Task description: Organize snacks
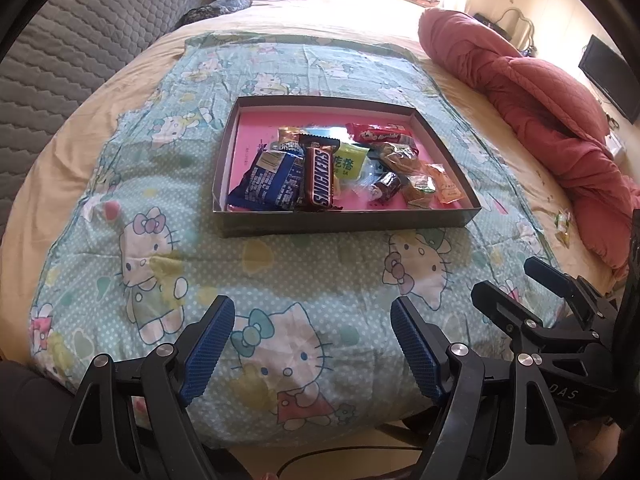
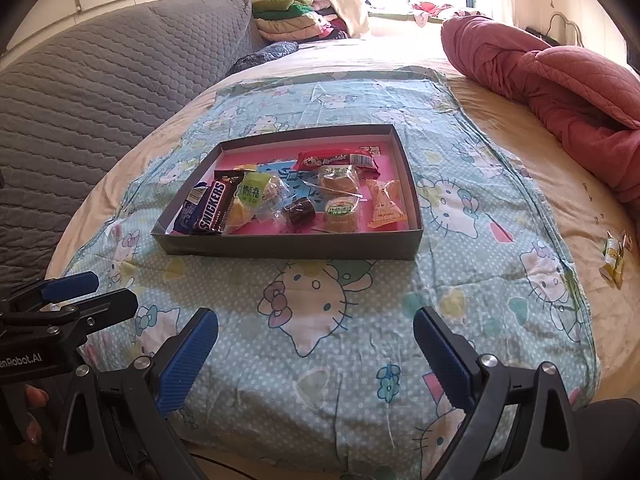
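A shallow grey box with a pink floor sits on the Hello Kitty cloth; it also shows in the right wrist view. It holds several snacks: a Snickers bar, a blue packet, a red Alpenliebe pack, an orange packet. A small yellow-green snack lies on the sheet, right of the cloth. My left gripper is open and empty, near the bed's front edge. My right gripper is open and empty beside it.
A rolled red quilt lies along the right side of the bed. A grey quilted headboard stands at the left. Folded clothes are stacked at the back by the window.
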